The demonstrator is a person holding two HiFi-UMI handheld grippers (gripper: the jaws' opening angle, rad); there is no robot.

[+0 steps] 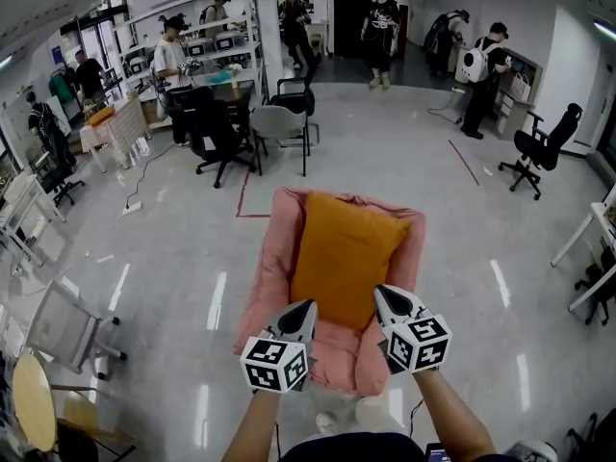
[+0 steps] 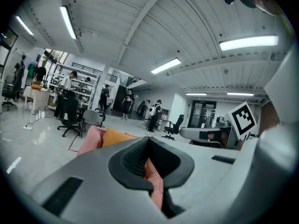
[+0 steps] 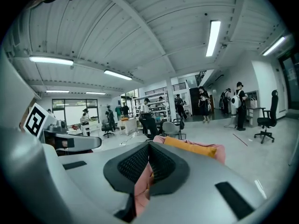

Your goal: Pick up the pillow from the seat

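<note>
Floor (image 1: 462,258) first: grey, glossy, wide open around the work, with office chairs (image 1: 214,128) and people (image 1: 383,17) well apart at the far side. Pink seat (image 1: 262,258) directly ahead and below, low and soft-sided. Orange pillow (image 1: 345,253) lying in the middle of that seat, framed by pink on both sides, near edge toward the operator. Left gripper (image 1: 307,305) just at the near left corner of the pillow, right gripper (image 1: 379,290) just at the near right corner, both over the front of the seat. Both sets of jaws fully together, pads (image 2: 133,158) pressed against each other, with only a sliver of pink cover and orange fabric visible through the slit beyond; nothing judged to be clamped. Before the pick, spread both sets of jaws wide enough to take the pillow's edge. Lower each gripper onto its own corner, one jaw over the orange fabric and one under, keeping the lower jaw clear of the pink cover to avoid dragging the seat lining up with the load. Bite well in from the seam, not on the very tip: soft filling, likely to slump out of a shallow hold. Close both sides evenly, then raise both together and level, to prevent folding or swinging
</note>
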